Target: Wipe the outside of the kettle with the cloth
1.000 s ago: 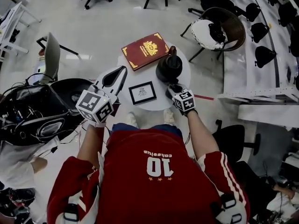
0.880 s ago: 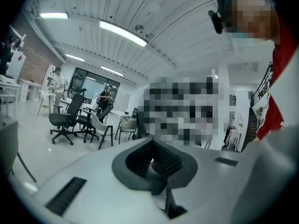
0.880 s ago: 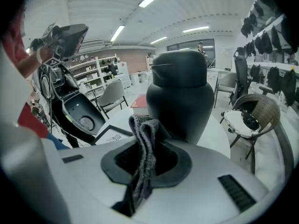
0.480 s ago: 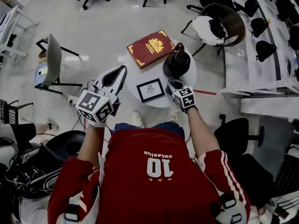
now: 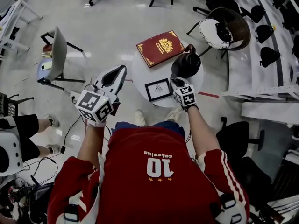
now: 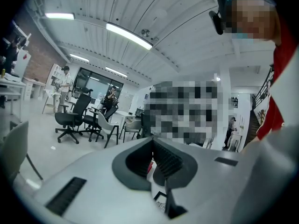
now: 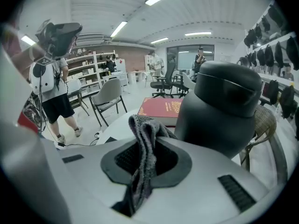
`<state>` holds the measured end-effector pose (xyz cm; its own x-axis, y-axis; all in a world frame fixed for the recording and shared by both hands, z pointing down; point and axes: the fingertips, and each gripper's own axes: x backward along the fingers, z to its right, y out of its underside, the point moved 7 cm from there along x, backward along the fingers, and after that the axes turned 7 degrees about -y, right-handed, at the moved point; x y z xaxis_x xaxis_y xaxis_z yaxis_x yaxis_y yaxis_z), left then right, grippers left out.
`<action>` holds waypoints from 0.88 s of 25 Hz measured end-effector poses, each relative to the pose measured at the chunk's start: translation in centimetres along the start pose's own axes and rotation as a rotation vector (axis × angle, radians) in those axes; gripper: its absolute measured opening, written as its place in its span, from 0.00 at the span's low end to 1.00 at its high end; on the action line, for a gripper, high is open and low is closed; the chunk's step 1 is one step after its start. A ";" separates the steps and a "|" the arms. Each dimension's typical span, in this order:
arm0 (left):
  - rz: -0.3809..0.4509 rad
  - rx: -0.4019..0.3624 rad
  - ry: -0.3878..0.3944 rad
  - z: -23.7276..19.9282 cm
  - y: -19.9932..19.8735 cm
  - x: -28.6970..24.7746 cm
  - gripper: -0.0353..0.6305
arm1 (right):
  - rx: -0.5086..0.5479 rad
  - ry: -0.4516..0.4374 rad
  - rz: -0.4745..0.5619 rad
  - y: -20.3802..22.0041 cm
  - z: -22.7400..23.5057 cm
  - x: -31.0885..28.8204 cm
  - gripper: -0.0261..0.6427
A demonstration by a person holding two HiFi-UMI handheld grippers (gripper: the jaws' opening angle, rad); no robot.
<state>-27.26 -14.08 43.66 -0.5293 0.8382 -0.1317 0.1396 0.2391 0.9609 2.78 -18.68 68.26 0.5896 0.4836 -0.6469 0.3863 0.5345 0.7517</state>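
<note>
Right gripper view shows the right gripper (image 7: 145, 158) clamped on a grey cloth (image 7: 141, 146). The cloth is pinched between the ribbed pads. One bunched end stands up past the jaw tips and the other end hangs back toward the camera. Just ahead of the jaws and to their right stands the black kettle (image 7: 223, 107), upright with its lid on. The raised end of the cloth lies close against the kettle's near side, but I cannot tell whether the two touch. Beyond the jaws and left of the kettle a red book (image 7: 161, 107) lies flat on the round white table (image 7: 117, 124). Far off to the gripper's left stands a person (image 7: 52, 80) in dark shorts, with a grey chair (image 7: 108, 97) between that person and the table.

From the head view, this gripper points at the kettle from the table's near edge. A small black frame (image 5: 158, 89) lies flat just to its left.

The left gripper (image 5: 113, 76) is held up off the table, well to the left of the other gripper, with its tips pointing toward the table's left edge. In the left gripper view its jaws stand drawn together at the tips, with only a thin slit between the pads and nothing in them. Through that slit a sliver of red and a corner of the frame show below.
</note>
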 end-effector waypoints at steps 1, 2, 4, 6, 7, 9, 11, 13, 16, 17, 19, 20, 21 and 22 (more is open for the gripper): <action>0.002 0.001 -0.004 -0.3 -0.1 0.2 0.06 | 0.002 0.001 0.000 -0.2 -0.1 -0.3 0.12; 0.003 0.002 -0.008 -0.6 -0.1 0.3 0.06 | 0.003 0.001 0.001 -0.5 -0.2 -0.6 0.12; 0.006 0.001 -0.014 -1.1 -0.2 0.5 0.06 | 0.006 0.003 0.003 -1.0 -0.2 -1.1 0.12; 0.007 0.000 -0.020 -1.7 -0.4 0.6 0.06 | 0.007 0.005 0.010 -1.7 -0.2 -1.6 0.12; 0.007 0.001 -0.023 -1.9 -0.4 0.7 0.06 | 0.006 0.006 0.014 -2.0 -0.2 -1.9 0.12; 0.007 0.002 -0.030 -2.4 -0.5 0.8 0.06 | 0.004 0.005 0.023 -2.6 -0.1 -2.4 0.12; 0.007 0.003 -0.035 -2.9 -0.5 0.9 0.06 | 0.005 0.004 0.031 -3.2 -0.2 -2.9 0.12; 0.008 0.002 -0.038 -3.4 -0.6 0.9 0.06 | 0.009 0.000 0.039 -3.9 -0.3 -3.3 0.12; 0.017 0.001 -0.041 -4.0 -1.0 0.7 0.06 | 0.025 -0.014 0.056 -5.1 -0.5 -3.8 0.12; 0.020 0.001 -0.042 -4.0 -1.1 0.6 0.06 | 0.030 -0.018 0.062 -5.5 -0.6 -3.9 0.12; 0.024 0.002 -0.043 -4.0 -1.3 0.5 0.06 | 0.036 -0.024 0.071 -6.2 -0.7 -3.9 0.12; 0.026 0.003 -0.044 -4.0 -1.4 0.4 0.06 | 0.038 -0.025 0.075 -6.5 -0.7 -3.7 0.12; 0.029 0.004 -0.045 -4.0 -1.5 0.4 0.06 | 0.042 -0.026 0.080 -6.9 -0.8 -3.6 0.12; 0.032 0.005 -0.046 -4.0 -1.6 0.4 0.06 | 0.049 -0.028 0.085 -7.2 -1.0 -3.4 0.12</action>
<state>-31.07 -16.07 43.01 -0.4856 0.8670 -0.1117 0.1600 0.2138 0.9637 -2.73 -23.54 64.94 0.6408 0.5059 -0.5775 0.3678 0.4580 0.8093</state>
